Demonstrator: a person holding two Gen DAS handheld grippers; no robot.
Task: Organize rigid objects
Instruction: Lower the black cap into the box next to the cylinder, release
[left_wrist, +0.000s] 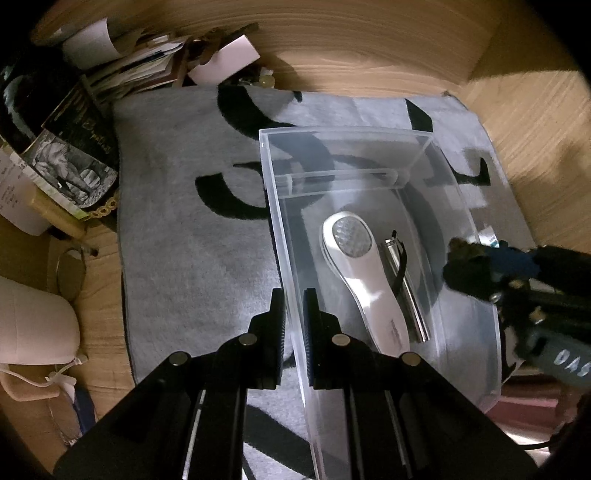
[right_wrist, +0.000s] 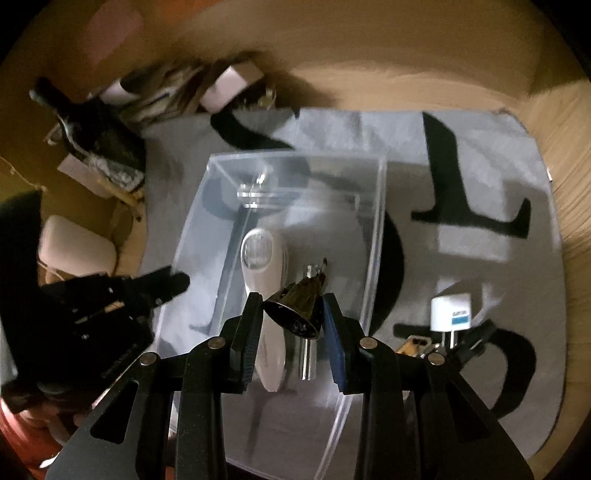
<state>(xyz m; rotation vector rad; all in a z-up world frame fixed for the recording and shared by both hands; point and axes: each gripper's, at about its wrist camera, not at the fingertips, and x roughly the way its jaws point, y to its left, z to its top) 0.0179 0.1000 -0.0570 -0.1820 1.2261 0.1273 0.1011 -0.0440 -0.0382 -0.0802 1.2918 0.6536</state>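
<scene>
A clear plastic box (left_wrist: 384, 147) stands on a grey mat with black letters (left_wrist: 192, 229). Inside lie a white handheld device (left_wrist: 362, 273) and a silver metal cylinder (left_wrist: 406, 291). My left gripper (left_wrist: 293, 314) is shut on the box's left wall. My right gripper (right_wrist: 291, 314) is shut on a small dark metal bell (right_wrist: 295, 310) and holds it above the box (right_wrist: 295, 162), over the white device (right_wrist: 258, 254) and cylinder (right_wrist: 308, 354). The right gripper also shows in the left wrist view (left_wrist: 465, 266).
A white plug adapter (right_wrist: 452, 314) and a small key-like item (right_wrist: 410, 345) lie on the mat (right_wrist: 480, 177) right of the box. Papers, books and a dark bottle (left_wrist: 55, 122) crowd the far left. A white rounded object (left_wrist: 33, 325) sits left.
</scene>
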